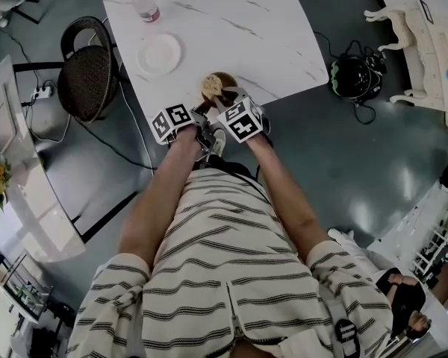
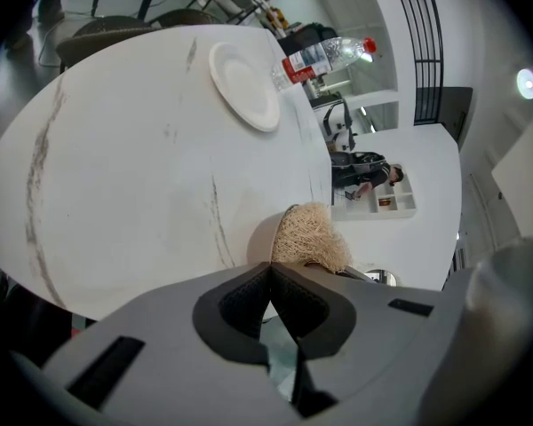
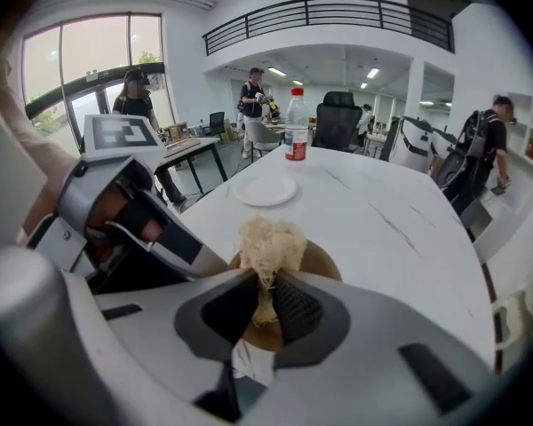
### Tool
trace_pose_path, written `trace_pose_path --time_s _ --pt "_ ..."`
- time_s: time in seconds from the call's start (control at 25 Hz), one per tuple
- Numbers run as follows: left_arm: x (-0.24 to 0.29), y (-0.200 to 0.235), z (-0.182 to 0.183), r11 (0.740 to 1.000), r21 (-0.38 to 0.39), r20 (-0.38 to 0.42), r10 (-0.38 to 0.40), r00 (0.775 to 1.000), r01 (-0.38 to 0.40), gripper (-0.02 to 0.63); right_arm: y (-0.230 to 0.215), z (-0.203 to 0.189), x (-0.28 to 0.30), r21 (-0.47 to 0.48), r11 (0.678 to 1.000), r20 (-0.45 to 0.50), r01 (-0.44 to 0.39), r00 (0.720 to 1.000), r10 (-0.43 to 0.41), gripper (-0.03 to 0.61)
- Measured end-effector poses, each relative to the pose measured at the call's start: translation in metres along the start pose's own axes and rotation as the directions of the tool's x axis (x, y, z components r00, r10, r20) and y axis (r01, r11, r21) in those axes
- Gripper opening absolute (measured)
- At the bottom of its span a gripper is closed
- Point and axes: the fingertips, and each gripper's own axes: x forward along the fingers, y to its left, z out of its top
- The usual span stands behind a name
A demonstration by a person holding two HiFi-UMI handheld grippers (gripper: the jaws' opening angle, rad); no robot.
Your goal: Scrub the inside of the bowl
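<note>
Reading left to right in the head view: a dark chair (image 1: 89,69) stands beside the white marble table (image 1: 239,21). A bottle (image 1: 144,4) with a red cap stands on the table's far left part. A white plate (image 1: 160,54) lies nearer the person, close to the bottle but apart from it. The brown bowl (image 1: 228,79) sits at the table's near edge, right of the plate and not touching it.

The left gripper (image 2: 271,272) meets the bowl at its left rim. In the left gripper view its jaws are pressed together at the tips on the thin edge of the rim, and the bowl's wall rises just beyond them. The right gripper view shows the same hold from the other side, with the left gripper's jaw reaching to the rim.

The scrubber (image 3: 271,238), a pale ball of coarse fibres, sits inside the bowl and stands above the rim. The right gripper (image 3: 265,287) pinches the scrubber's lower strands between its pads, so that the ball bulges above the pad tips over the bowl's inside. Whether the fibres touch the bowl's bottom cannot be told.

In the head view the two marker cubes lie side by side just off the table's near edge. The person's bare forearms run back from them to a striped shirt (image 1: 231,274). In the right gripper view the plate and bottle lie beyond the bowl, and people stand in the room behind the table.
</note>
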Motion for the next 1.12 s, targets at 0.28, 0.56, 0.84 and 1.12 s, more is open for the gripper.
trace_pose_path --time_s 0.28,0.56,0.84,1.12 --pt "-0.001 0.000 0.000 1.000 0.006 0.003 -0.001 1.000 0.001 0.006 0.001 -0.010 -0.007 -0.035 0.999 -0.062 -0.032 0.998 0.030 0.058" --pt "-0.004 0.000 0.000 1.000 0.009 0.006 0.002 1.000 -0.002 0.006 -0.006 -0.018 -0.014 -0.047 0.998 -0.112 -0.049 0.993 0.043 0.058" --pt "-0.004 0.000 -0.002 1.000 0.022 0.004 -0.002 1.000 0.002 0.008 -0.027 -0.020 -0.013 0.015 0.999 -0.123 -0.038 0.992 0.040 0.058" --pt "-0.003 0.000 -0.006 0.999 0.033 0.000 0.000 1.000 0.000 0.006 -0.035 -0.017 -0.010 0.105 0.994 -0.116 -0.024 0.993 0.036 0.060"
